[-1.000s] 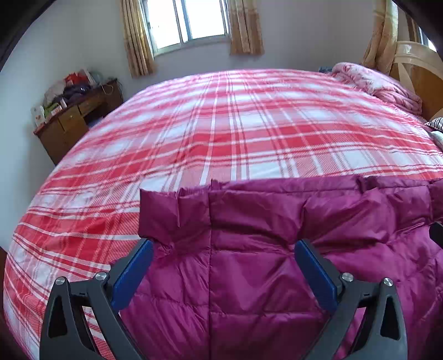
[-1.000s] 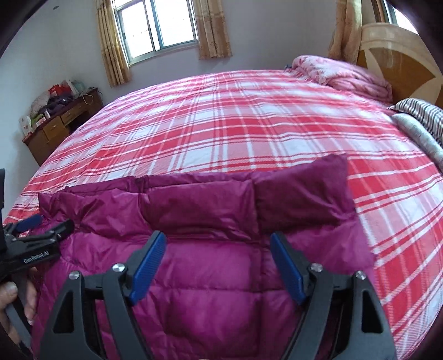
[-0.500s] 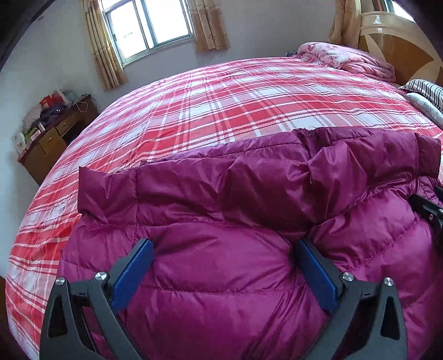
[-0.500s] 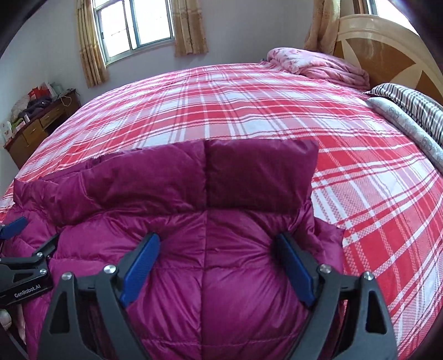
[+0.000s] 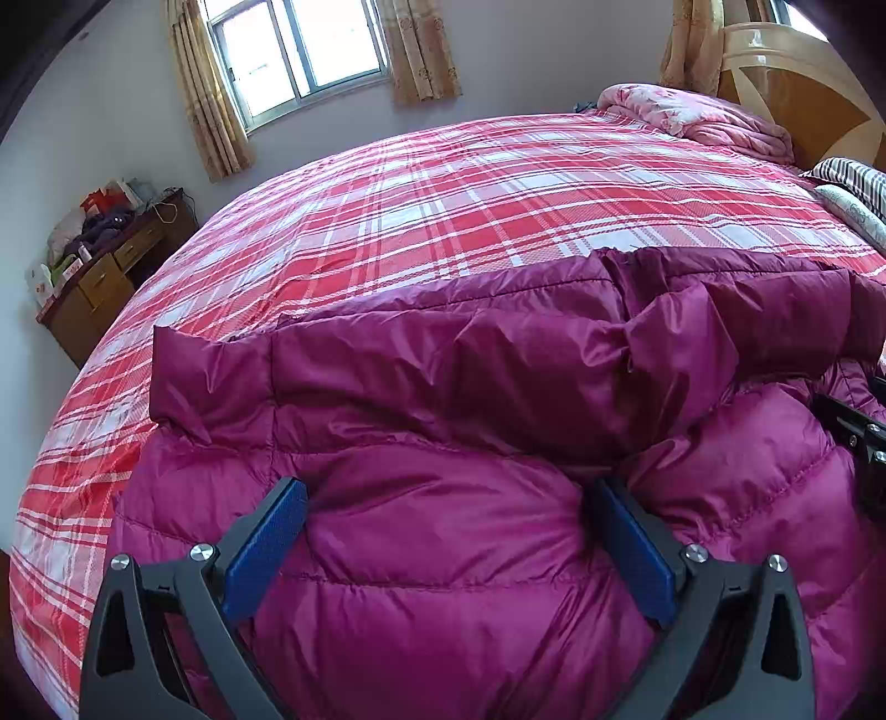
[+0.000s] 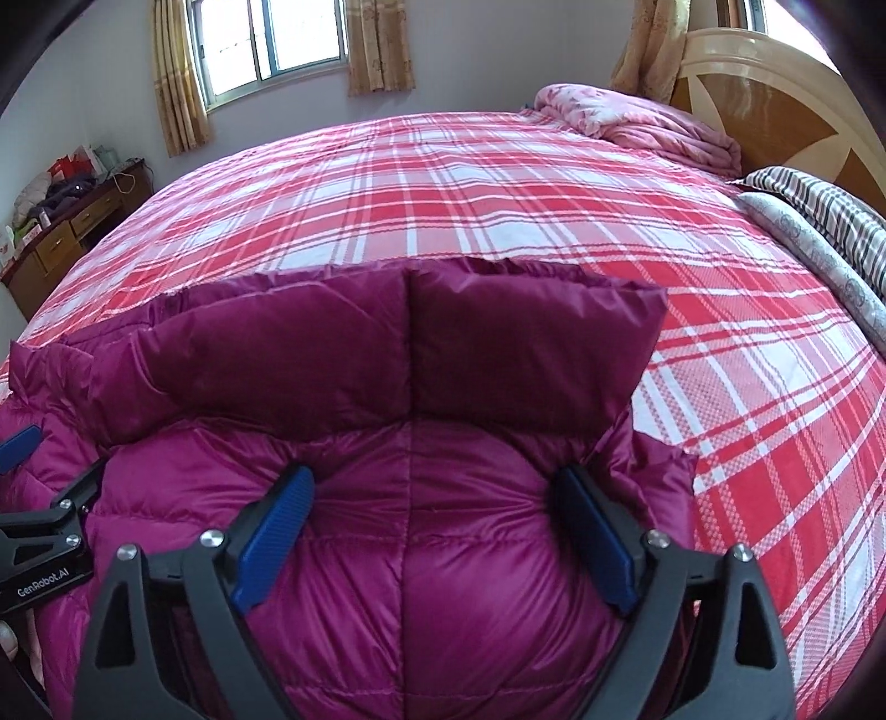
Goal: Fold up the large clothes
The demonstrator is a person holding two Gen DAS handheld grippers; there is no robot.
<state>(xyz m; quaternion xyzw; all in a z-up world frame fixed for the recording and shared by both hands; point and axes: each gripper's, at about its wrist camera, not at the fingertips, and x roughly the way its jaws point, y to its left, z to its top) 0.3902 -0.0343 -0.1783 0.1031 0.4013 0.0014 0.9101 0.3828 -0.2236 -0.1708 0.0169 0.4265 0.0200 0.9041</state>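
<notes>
A puffy magenta down jacket [image 5: 443,376] lies at the near edge of a bed with a red and white plaid cover [image 5: 443,194]. Its darker top band is folded over toward me [image 6: 387,343]. My left gripper [image 5: 446,487] stands wide and is pushed down into the jacket, whose padding bulges up between the blue pads. My right gripper [image 6: 433,473] sits the same way near the jacket's right edge. Its jaws are opening, with padding swelling between them. One blue pad [image 6: 19,443] of the left gripper shows at the left edge of the right wrist view.
A pink quilt [image 6: 637,122] is bunched by the wooden headboard [image 6: 775,94] at the far right. Striped and patterned pillows [image 6: 819,221] lie along the right side. A cluttered wooden desk [image 5: 111,266] stands by the left wall under a curtained window [image 5: 299,50].
Both grippers have sunk into the jacket, which now fills more of each view. The left one has slid right along the folded band. The right jaws stand a little wider.
</notes>
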